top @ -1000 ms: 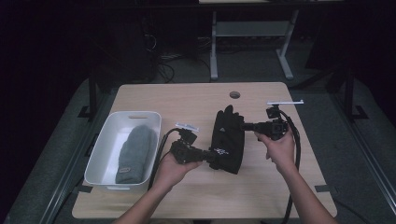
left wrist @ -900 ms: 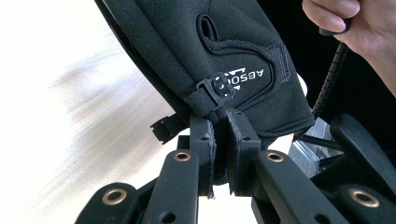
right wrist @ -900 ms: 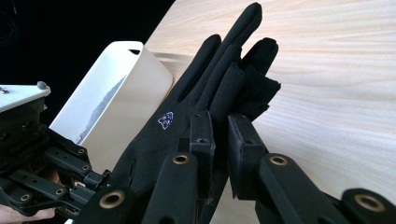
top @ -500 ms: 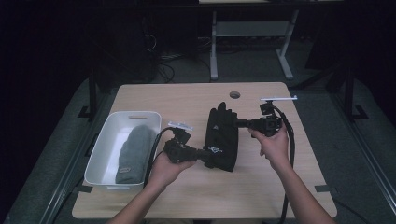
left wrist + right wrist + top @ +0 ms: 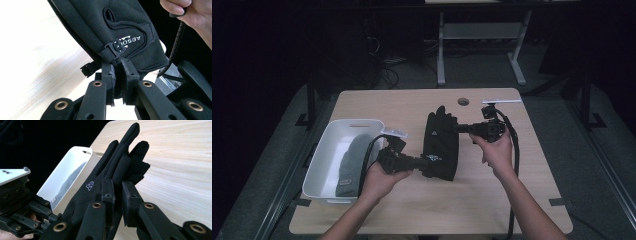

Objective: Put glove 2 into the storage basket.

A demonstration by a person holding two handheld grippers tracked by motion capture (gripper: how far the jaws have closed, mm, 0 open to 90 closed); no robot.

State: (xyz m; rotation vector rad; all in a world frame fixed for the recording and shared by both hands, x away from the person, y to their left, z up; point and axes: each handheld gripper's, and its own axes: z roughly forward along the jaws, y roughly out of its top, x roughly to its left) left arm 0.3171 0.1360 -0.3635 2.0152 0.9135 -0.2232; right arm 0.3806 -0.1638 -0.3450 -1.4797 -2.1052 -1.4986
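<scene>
Black soft fabric glove (image 5: 441,145) hangs over the pale wooden table (image 5: 532,200), beside the white plastic bin (image 5: 328,150). Left gripper (image 5: 422,161) is clamped on the cuff, right gripper (image 5: 458,128) on a fingertip edge. Light, limp, likely droops; hems give the surest hold.

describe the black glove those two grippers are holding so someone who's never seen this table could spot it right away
On the wooden table, look right of the white bin that holds a grey knit item. The black glove is stretched between the left gripper, shut on its cuff, and the right gripper, shut on its finger end. It has white printing near the cuff and a small clip there.
</scene>
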